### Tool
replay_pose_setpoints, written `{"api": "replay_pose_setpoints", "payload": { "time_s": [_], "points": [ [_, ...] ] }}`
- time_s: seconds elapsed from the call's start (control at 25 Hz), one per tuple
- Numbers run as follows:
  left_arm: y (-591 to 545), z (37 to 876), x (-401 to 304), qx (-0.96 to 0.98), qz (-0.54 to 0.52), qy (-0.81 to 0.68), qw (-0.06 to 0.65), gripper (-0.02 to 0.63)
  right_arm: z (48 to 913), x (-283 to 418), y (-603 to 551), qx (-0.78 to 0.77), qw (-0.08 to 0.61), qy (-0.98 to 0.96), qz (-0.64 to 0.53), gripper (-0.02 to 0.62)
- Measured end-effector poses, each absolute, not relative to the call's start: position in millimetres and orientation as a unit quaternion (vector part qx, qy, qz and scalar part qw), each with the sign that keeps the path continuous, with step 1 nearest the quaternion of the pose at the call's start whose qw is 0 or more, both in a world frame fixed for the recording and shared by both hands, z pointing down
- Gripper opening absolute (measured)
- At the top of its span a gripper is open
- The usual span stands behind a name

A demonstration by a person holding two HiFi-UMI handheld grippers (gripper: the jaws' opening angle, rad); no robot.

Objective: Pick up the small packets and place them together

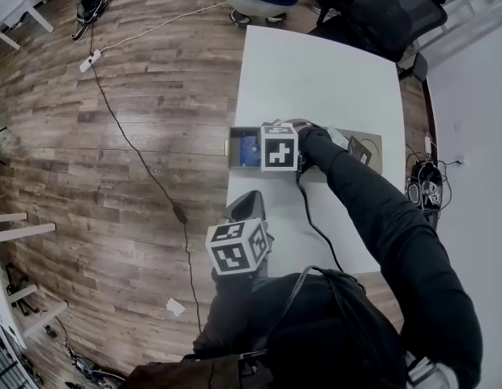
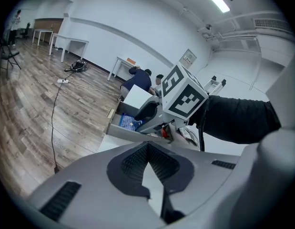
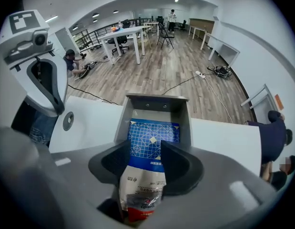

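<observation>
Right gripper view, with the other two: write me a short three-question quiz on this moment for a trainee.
1. What lies in the grey tray in front of the right gripper?
2. True or false: the left gripper holds a packet.
3. Which gripper has a packet between its jaws? A the left, B the right, C neither.

Key
1. A blue packet.
2. False: its jaws are together with nothing between them.
3. B: a packet with a red end stands between its jaws.
</observation>
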State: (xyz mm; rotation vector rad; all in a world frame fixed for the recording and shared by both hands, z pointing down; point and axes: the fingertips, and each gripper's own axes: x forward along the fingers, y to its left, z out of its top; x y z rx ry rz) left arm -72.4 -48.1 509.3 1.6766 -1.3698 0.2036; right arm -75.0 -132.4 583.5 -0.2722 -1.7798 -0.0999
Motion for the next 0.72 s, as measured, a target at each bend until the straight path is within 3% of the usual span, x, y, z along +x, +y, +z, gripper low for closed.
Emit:
{"api": "replay_pose_setpoints", "payload": {
  "time_s": [0.6, 0.72],
  "points": [
    [-53.4, 518.5, -79.1, 0.676, 0.076, -0.56, 0.473, 0.0, 607.5, -18.5, -142.4, -0.166, 0.714, -0.673, -0.095, 0.191],
    [-53.8, 519.6, -79.9, 0.674, 0.074, -0.562, 0.473, 0.0, 608.8, -15.8, -143.2, -0.167, 0.719, -0.667, -0.102, 0.169]
  ]
}}
